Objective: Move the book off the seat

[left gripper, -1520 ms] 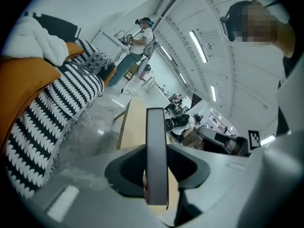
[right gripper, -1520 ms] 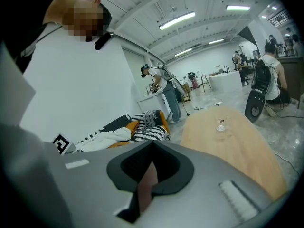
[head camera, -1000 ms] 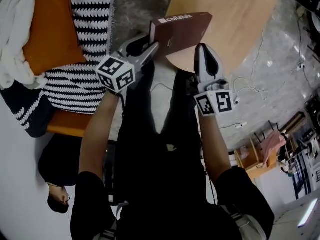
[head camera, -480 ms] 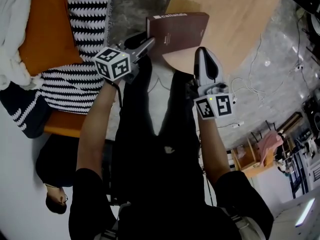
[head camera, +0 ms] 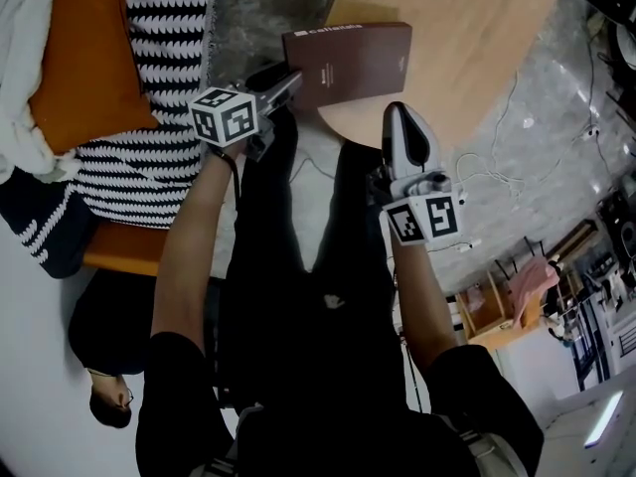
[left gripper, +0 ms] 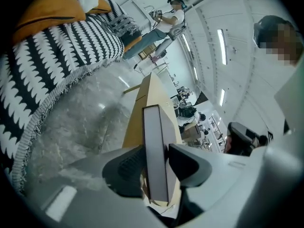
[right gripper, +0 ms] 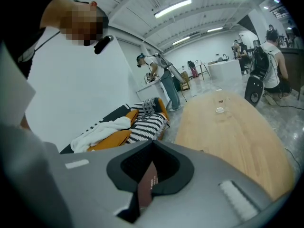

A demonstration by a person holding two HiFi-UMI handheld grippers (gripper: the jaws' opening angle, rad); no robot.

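The left gripper (left gripper: 161,152) has its fingers (left gripper: 127,167) on either side of the book's (head camera: 350,60) near end. They have just been opening, and a sliver of gap shows beside the cover. The right gripper (right gripper: 152,144) has its fingers closed tip to tip, near the book's near corner. The maroon book lies flat on the pale wooden table (head camera: 467,38) by its rounded edge, its long axis running away from the left gripper and its lettered spine on the far side. Grey stone floor (head camera: 263,8) separates the table from the sofa (head camera: 119,251), which carries a black-and-white throw (head camera: 159,117) and an orange cushion (head camera: 89,68).
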